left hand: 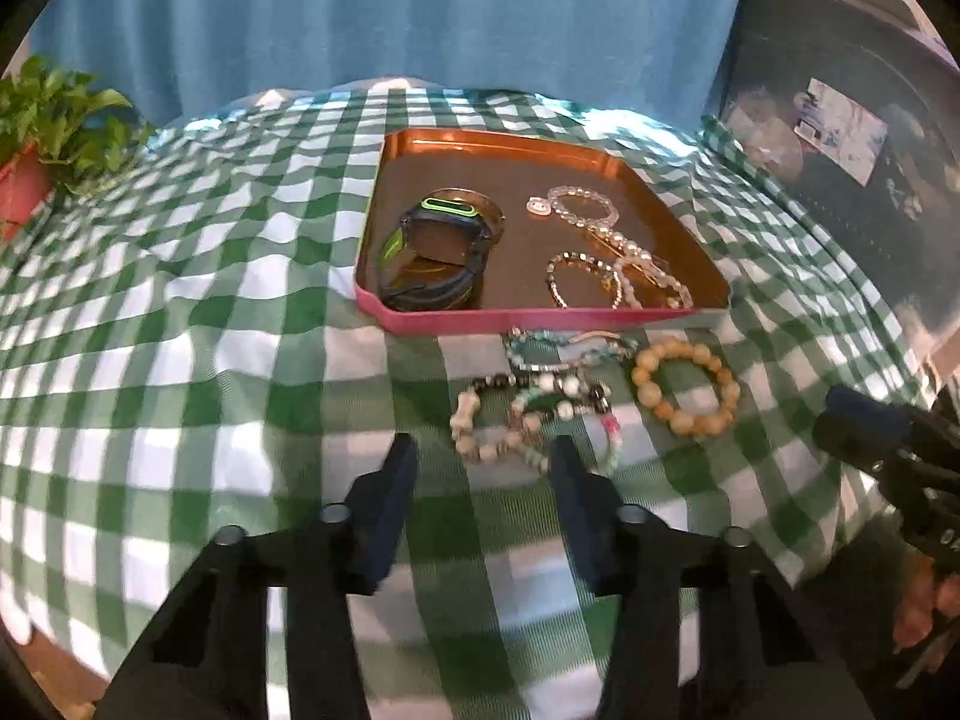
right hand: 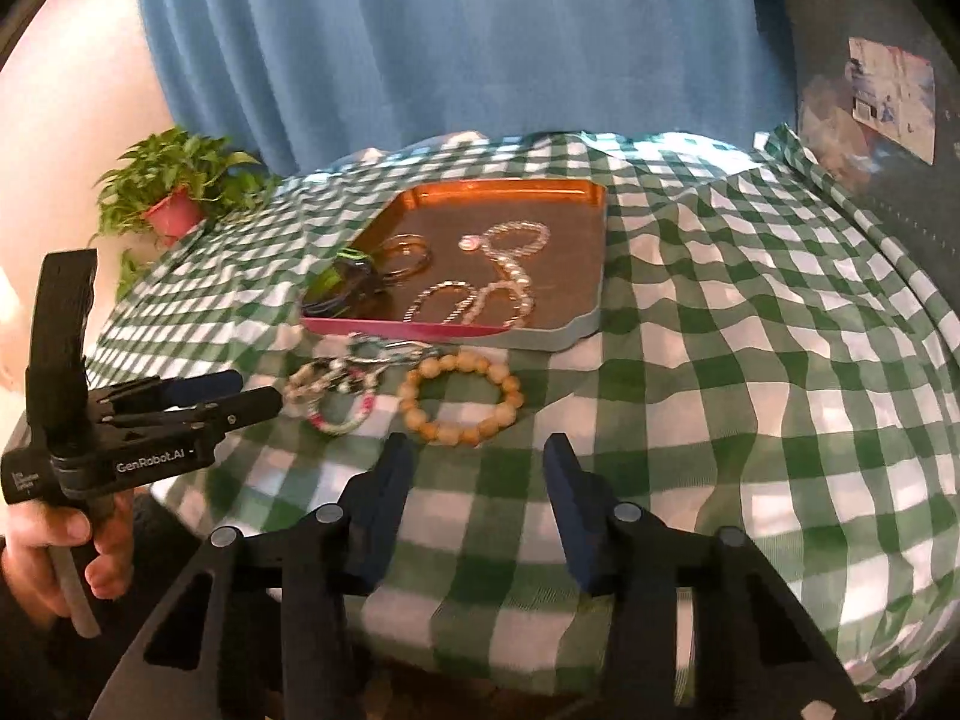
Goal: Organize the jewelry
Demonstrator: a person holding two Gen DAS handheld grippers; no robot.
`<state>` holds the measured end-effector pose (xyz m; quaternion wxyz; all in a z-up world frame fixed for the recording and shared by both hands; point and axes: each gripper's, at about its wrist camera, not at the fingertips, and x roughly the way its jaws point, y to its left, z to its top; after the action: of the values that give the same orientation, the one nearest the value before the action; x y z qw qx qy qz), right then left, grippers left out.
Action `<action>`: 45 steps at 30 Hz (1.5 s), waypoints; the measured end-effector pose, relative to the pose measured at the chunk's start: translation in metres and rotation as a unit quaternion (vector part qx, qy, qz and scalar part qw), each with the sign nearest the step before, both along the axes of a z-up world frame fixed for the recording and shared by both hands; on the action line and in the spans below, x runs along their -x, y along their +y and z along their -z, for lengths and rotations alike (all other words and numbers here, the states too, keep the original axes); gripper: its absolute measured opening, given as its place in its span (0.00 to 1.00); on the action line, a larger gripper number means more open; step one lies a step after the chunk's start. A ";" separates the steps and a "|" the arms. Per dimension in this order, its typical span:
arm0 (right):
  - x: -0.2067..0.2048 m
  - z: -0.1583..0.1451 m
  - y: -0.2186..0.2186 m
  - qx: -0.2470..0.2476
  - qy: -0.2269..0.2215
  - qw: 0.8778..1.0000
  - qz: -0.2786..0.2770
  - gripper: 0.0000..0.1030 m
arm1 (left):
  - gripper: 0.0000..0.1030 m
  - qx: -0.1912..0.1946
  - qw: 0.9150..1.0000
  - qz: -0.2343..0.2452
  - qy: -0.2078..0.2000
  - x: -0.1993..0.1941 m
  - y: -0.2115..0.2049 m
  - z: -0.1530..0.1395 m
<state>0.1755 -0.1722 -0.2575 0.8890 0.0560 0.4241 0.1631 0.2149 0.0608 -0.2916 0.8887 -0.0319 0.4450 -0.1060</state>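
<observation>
Hovering over the cloth | my left gripper point(left hand: 483, 462) jaws apart, clamping nothing | tangled bracelets point(left hand: 534, 402) lie at 12 o'clock just ahead, before tray point(left hand: 540, 319) | my right gripper point(right hand: 474, 462) also apart, wooden bead bracelet point(right hand: 462, 399) at its 12 | left nearer tangle

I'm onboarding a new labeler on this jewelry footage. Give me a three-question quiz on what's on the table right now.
1. True or false: the tan bead bracelet lies inside the tray.
2. Which item sits in the tray's left part? A) a watch B) a ring box C) a comb
3. Fill in: the potted plant stands at the table's far ____ corner.

Key
1. False: it lies on the checkered cloth, in front of the tray.
2. A: the watch.
3. Left.
</observation>
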 end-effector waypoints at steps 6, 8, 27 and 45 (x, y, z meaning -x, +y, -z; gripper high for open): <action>-0.029 0.014 0.005 0.011 0.015 1.000 -0.016 0.34 | 0.31 0.011 1.000 0.005 0.005 -0.022 0.004 0.015; -0.039 0.019 0.014 0.043 0.010 0.999 -0.029 0.30 | 0.31 0.026 1.000 0.003 -0.002 -0.023 0.006 0.017; -0.039 0.031 0.022 0.054 0.031 0.997 -0.046 0.10 | 0.09 0.122 0.991 -0.047 -0.016 0.026 0.052 -0.014; -0.003 -0.046 0.018 0.009 -0.043 0.997 -0.063 0.02 | 0.09 0.254 0.965 0.038 -0.052 0.046 0.016 -0.105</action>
<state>0.1781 -0.1538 -0.2114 0.8949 0.0140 0.3897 0.2171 0.1691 0.0770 -0.1866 0.8685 -0.2339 0.3579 -0.2508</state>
